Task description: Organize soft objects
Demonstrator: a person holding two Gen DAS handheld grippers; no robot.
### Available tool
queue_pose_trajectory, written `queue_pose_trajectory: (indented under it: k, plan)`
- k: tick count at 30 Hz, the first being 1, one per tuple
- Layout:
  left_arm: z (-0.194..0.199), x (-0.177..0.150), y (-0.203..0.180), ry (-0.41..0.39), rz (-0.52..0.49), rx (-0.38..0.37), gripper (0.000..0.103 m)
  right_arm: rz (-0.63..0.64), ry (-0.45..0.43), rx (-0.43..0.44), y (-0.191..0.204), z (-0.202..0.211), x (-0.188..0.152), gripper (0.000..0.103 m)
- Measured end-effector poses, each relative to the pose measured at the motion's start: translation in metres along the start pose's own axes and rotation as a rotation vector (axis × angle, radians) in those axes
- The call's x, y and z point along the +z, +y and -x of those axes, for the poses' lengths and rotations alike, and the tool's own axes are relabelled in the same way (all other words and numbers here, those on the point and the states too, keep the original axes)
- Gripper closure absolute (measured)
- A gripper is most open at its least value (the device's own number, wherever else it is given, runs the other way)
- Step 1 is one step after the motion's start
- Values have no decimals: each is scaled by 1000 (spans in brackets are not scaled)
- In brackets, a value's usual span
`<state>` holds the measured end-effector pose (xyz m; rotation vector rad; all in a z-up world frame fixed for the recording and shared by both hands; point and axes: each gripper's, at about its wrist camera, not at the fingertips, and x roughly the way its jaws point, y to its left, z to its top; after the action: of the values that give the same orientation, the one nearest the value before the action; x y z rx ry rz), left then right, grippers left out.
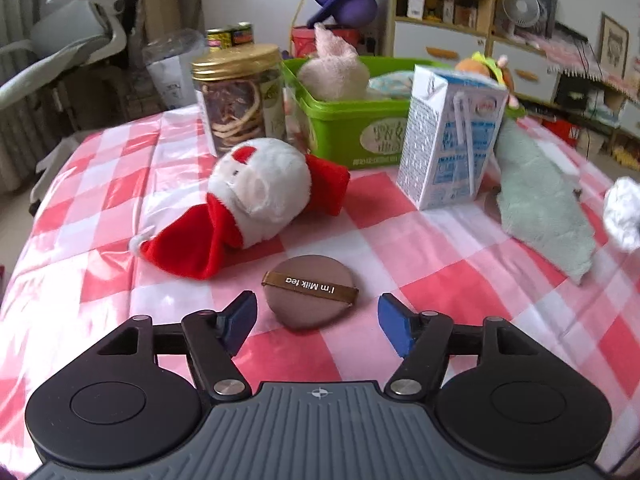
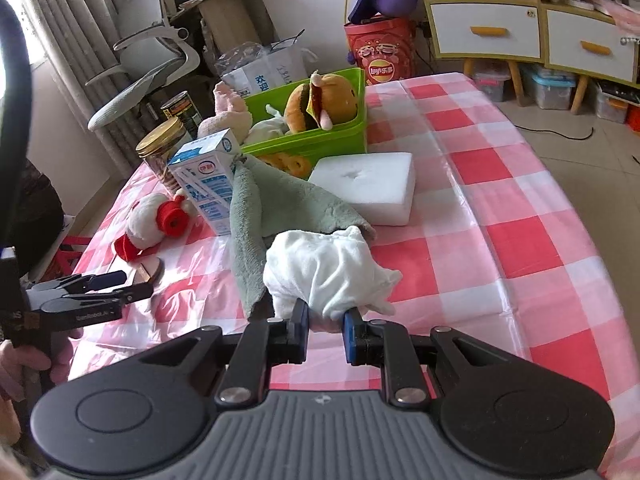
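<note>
My left gripper (image 1: 316,320) is open and low over the table. A round brown powder puff (image 1: 310,296) lies flat just ahead of its blue pads (image 1: 240,318), untouched. Behind the puff a Santa plush (image 1: 256,196) lies on its side. My right gripper (image 2: 326,328) is shut on a bunched white cloth (image 2: 324,272), held above the table; the same white cloth (image 1: 622,216) shows at the right edge of the left wrist view. A green towel (image 2: 256,216) lies under it, leaning on a milk carton (image 2: 208,184). The green bin (image 2: 320,142) holds a burger plush (image 2: 320,100) and other soft toys.
A gold-lidded jar (image 1: 236,100) and the milk carton (image 1: 448,140) stand in front of the green bin (image 1: 348,128). A white foam block (image 2: 368,188) lies right of the towel. A hand (image 2: 24,356) holds the left gripper (image 2: 128,284) at the table's left edge.
</note>
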<state>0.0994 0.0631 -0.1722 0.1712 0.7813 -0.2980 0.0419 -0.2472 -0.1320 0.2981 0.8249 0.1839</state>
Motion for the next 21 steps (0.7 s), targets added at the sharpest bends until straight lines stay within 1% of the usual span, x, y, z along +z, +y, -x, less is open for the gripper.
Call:
queue_pose_trajectory:
  k: [2, 3, 4, 8, 11, 12, 17, 21]
  plan:
    - [-2, 0, -1, -2, -5, -10, 47, -6, -2, -3, -1, -1, 0, 103]
    - [-2, 0, -2, 0, -1, -19, 56, -10, -4, -5, -1, -1, 1, 103]
    - [-2, 1, -2, 2, 0, -26, 63, -15, -7, -7, -2, -1, 2, 103]
    - [0, 1, -5, -5, -17, -8, 71, -31, -22, -12, -4, 1, 4, 103]
    - [5, 2, -6, -23, -20, -6, 83, -39, -30, -16, -5, 3, 5, 103]
    - [6, 3, -5, -23, -18, -15, 103, -41, -32, -16, -5, 3, 5, 103]
    - [5, 3, -3, -7, -13, -22, 103, -50, -47, -13, -6, 6, 9, 103]
    - [10, 4, -3, -21, -10, -32, 103, -52, -56, -12, -5, 7, 11, 103]
